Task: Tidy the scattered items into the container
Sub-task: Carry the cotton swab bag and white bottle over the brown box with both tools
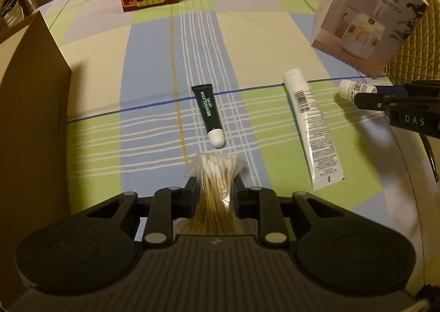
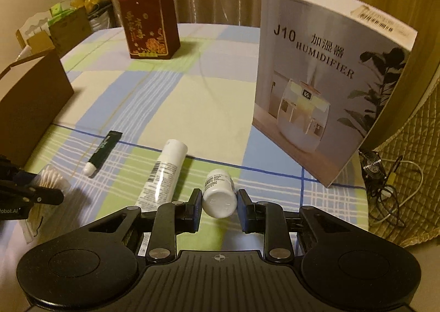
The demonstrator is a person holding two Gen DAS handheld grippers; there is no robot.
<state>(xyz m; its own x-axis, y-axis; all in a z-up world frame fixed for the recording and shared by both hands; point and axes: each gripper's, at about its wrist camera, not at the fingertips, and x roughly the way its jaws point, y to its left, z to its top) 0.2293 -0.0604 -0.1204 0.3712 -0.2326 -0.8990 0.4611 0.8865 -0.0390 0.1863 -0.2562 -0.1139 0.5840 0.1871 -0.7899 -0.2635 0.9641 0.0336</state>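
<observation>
My left gripper (image 1: pixel 214 188) is shut on a clear bag of cotton swabs (image 1: pixel 213 171), held above the checked cloth; the bag also shows in the right wrist view (image 2: pixel 51 178) with the left gripper (image 2: pixel 41 185) around it. My right gripper (image 2: pixel 219 198) is shut on a small white bottle (image 2: pixel 218 182), its pads pressing both sides. From the left wrist view, the bottle (image 1: pixel 354 88) sticks out of the right gripper (image 1: pixel 367 94). A green lip-gel tube (image 1: pixel 210 114) (image 2: pixel 103 152) and a long white tube (image 1: pixel 310 125) (image 2: pixel 165 171) lie on the cloth. The brown cardboard box (image 1: pixel 33 105) (image 2: pixel 30 108) stands at the left.
A tall humidifier box (image 2: pixel 324 86) stands upright close on the right, and a red gift box (image 2: pixel 150 23) at the far side. Off the table's right edge lie cables and a small fan (image 2: pixel 385 180). More boxes and bags sit beyond the far left edge.
</observation>
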